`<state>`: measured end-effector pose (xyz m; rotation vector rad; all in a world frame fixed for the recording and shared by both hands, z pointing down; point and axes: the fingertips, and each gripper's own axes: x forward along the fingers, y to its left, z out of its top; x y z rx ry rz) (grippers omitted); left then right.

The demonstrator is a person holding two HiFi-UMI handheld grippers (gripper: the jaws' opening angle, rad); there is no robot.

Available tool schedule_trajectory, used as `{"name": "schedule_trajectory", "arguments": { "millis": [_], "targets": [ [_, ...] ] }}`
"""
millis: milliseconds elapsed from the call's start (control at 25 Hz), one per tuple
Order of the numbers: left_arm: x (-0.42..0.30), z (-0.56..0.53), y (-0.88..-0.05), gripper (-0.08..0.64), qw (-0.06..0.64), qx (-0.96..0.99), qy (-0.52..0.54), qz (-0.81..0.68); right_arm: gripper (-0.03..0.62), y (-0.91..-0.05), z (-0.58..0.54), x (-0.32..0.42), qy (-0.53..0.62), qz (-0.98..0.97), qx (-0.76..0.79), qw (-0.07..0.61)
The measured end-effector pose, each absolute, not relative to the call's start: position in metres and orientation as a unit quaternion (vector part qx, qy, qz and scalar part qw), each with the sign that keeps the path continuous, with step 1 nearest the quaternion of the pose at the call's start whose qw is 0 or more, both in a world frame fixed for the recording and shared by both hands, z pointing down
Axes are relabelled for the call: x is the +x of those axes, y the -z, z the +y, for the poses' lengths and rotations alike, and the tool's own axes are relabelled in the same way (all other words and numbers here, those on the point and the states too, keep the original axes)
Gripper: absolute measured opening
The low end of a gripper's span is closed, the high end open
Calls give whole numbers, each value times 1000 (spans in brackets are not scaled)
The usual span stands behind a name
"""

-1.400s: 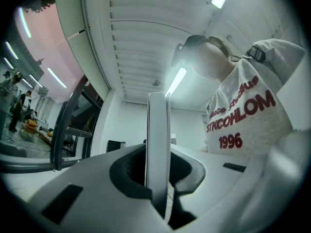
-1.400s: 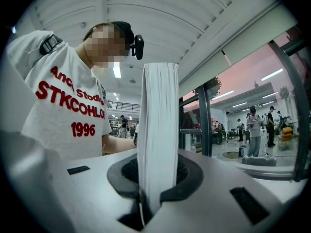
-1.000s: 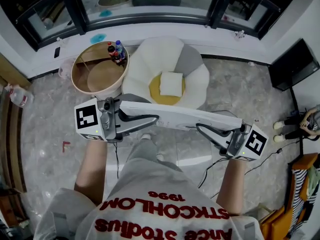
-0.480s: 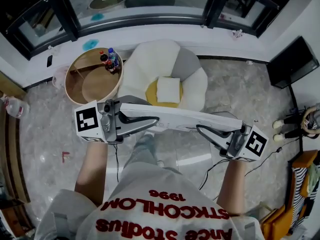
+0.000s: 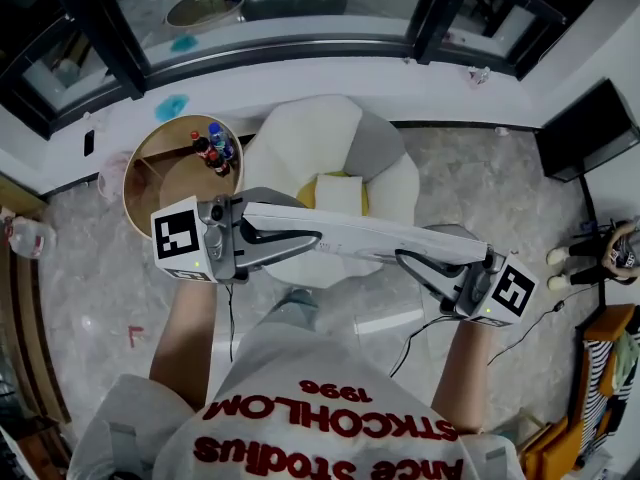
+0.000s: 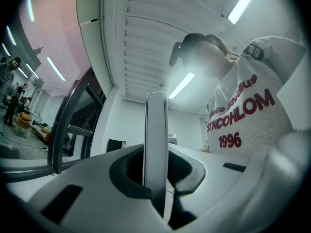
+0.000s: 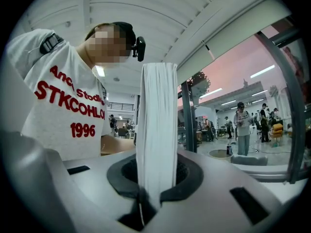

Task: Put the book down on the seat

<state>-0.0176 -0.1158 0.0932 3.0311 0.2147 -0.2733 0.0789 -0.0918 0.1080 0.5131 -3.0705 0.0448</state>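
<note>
**Item under handling.** The book (image 5: 350, 233) is a large white volume. It is carried flat, spanning the gap between the two grippers, and is touching no furniture.

**Grip.** The left gripper (image 5: 290, 240) has its jaws closed down on one end of the book. Its own view shows a thin, hard-edged slab standing between the pads. The right gripper (image 5: 415, 263) is clamped on the opposite end, where the striped edge of the page block fills the jaws. Both sets of jaws stand only as far apart as the book is thick.

**Handling assessment.** I judge the book to be of moderate weight and stiff while it stays shut. The cover looks smooth, so it may slip under a light pinch. If one end were let go first, the book would likely sag or fan open. The present hold at both short ends, with the book level, looks like the sound way to carry it.

**Position relative to target.** In the head view the book lies across the front of the white chair (image 5: 300, 138). The yellow seat (image 5: 308, 193) and a white folded item (image 5: 340, 193) on it show just beyond the book's far edge. I cannot tell how high the book is above the seat. A round side table (image 5: 135, 168) with bottles (image 5: 210, 146) stands to the chair's left, clear of the load.
</note>
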Motion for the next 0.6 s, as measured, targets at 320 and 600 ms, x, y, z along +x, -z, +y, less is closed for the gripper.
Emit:
{"name": "schedule_trajectory", "arguments": {
  "millis": [320,600],
  "targets": [
    [-34,-192,-104,57,56,991,92,79,69,-119,-165,62,-26,-984,177,14],
    [-35,-232,-107,57,60,990,91,88,69,-121,-203,60,-28,-982,185,14]
  ]
}}
